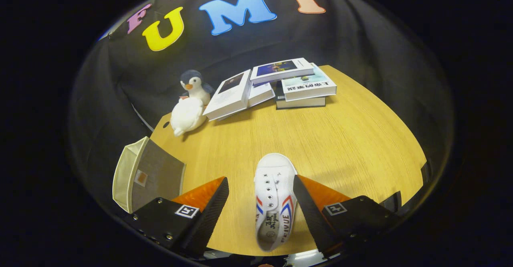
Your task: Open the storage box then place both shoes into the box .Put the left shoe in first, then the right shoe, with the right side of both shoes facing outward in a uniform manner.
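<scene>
A white canvas shoe (275, 203) with red and blue side stripes lies on the wooden table (340, 146), toe pointing away from me and heel opening toward me. It sits between the fingers of my gripper (260, 178), which is open; the shoe lies close against the right finger (310, 207), and a gap of bare table separates it from the left finger (210, 209). A beige fabric storage box (148, 174) with a grey panel facing up stands just left of the left finger at the table's left edge. I cannot tell whether it is open.
Far across the table lie several books (280, 86), some stacked and one open. A plush penguin (194, 84) and a white plush toy (186, 116) sit at the far left corner. The table's right edge curves away beyond the right finger.
</scene>
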{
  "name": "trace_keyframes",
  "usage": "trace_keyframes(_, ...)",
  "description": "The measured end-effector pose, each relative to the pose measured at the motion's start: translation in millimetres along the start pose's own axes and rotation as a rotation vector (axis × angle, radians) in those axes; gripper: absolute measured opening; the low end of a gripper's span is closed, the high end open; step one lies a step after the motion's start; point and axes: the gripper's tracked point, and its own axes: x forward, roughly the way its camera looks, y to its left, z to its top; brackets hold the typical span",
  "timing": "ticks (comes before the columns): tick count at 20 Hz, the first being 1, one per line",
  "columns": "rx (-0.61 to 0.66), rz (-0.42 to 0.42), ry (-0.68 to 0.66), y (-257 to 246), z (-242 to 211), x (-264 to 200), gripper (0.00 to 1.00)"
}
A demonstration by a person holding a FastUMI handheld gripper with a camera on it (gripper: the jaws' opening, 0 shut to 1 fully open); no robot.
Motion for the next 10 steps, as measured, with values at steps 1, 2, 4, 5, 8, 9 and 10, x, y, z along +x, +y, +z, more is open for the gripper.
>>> trace_keyframes(1,-0.002,-0.011,0.012,-7.6,-4.0,2.3,0.98)
trace_keyframes(2,-0.004,-0.024,0.023,-15.5,-9.0,5.7,0.98)
trace_keyframes(4,-0.006,-0.044,0.048,-28.7,-18.7,10.7,0.98)
trace_keyframes(5,-0.008,-0.050,0.062,-33.9,-23.2,12.8,0.98)
trace_keyframes(8,-0.037,-0.091,0.104,-53.0,-37.7,18.5,0.98)
trace_keyframes(9,-0.048,-0.102,0.117,-60.3,-38.3,22.9,0.98)
trace_keyframes(10,-0.056,-0.107,0.126,-60.3,-42.6,25.0,0.98)
